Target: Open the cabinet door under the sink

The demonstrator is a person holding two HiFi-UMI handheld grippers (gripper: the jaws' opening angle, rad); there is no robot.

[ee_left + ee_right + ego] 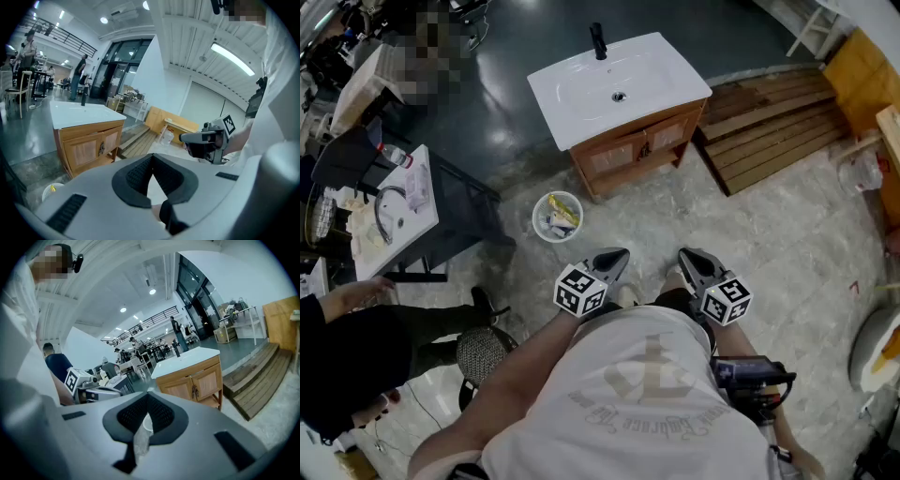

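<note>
A wooden sink cabinet [633, 145] with a white basin top [614, 86] and a black tap [598, 41] stands across the floor from me. Its two doors [642, 148] are closed, with dark handles at the middle seam. The same cabinet shows at the left of the left gripper view [91, 143] and right of centre in the right gripper view [192, 383]. My left gripper [617, 257] and right gripper [686, 257] are held close to my body, both shut and empty, well short of the cabinet. Each gripper shows in the other's view [201, 138] [91, 391].
A white bucket [557, 217] with rubbish sits on the floor between me and the cabinet. Wooden pallets [773, 122] lie right of the cabinet. A dark table [455, 211] with a white board and a seated person's hand [361, 295] are at the left.
</note>
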